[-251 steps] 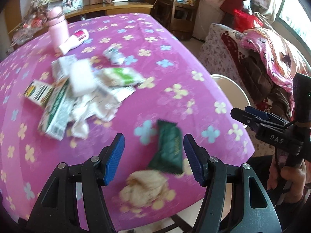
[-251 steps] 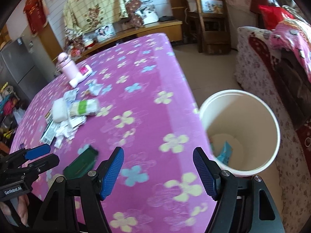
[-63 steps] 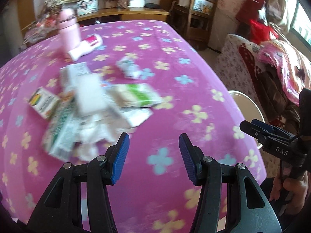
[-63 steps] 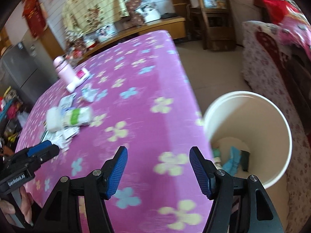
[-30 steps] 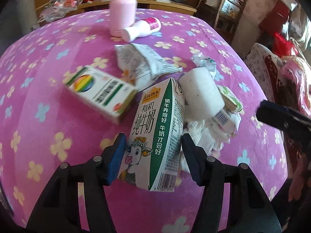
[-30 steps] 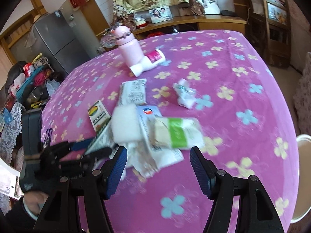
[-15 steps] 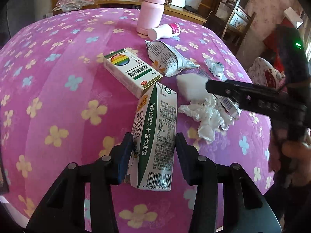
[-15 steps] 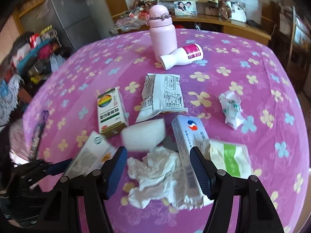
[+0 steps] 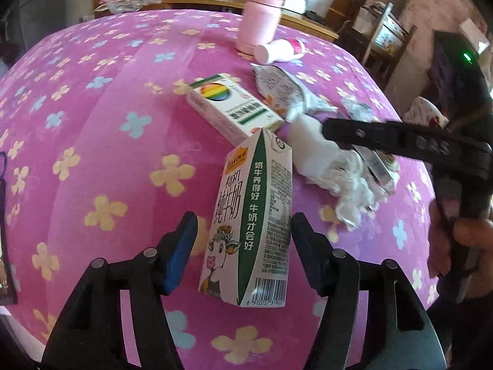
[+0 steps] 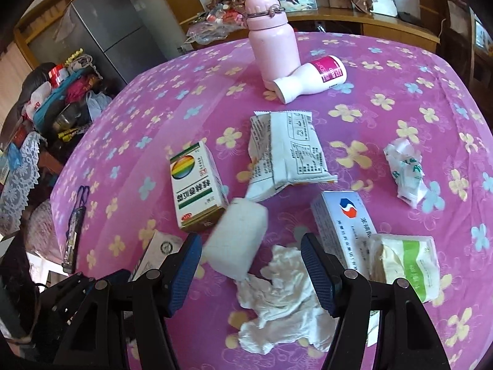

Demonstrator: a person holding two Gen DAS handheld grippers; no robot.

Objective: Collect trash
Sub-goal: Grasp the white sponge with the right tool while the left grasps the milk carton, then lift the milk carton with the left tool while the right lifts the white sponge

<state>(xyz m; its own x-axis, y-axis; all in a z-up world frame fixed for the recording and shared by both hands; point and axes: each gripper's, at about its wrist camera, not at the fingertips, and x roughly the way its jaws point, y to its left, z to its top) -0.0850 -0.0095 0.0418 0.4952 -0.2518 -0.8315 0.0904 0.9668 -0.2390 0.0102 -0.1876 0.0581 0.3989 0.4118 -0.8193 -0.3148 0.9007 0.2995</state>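
Note:
A green-and-white milk carton [image 9: 252, 215] lies on the pink flowered tablecloth [image 9: 101, 117]. My left gripper [image 9: 242, 246] is open with its jaws on either side of the carton's lower half; the right jaw sits against it, the left stands off. My right gripper [image 10: 251, 265] is open above a white tissue roll [image 10: 235, 240] and crumpled white paper [image 10: 277, 296]. The right gripper also shows in the left wrist view [image 9: 385, 138]. Other trash: a rainbow box [image 10: 194, 185], a white wrapper [image 10: 286, 154], a blue-and-white box [image 10: 342, 225], a green-and-white packet [image 10: 403, 262].
A pink flask [image 10: 271, 30] stands at the far side with a white bottle [image 10: 308, 80] lying beside it. A crumpled wrapper [image 10: 406, 169] lies at the right. A dark strap [image 10: 75, 225] lies at the table's left edge. A fridge [image 10: 104, 24] and clutter stand beyond.
My left gripper has closed in around the milk carton, which now stands tilted between the jaws. My right gripper has swung from the bin to the trash pile and lowered over the tissue roll.

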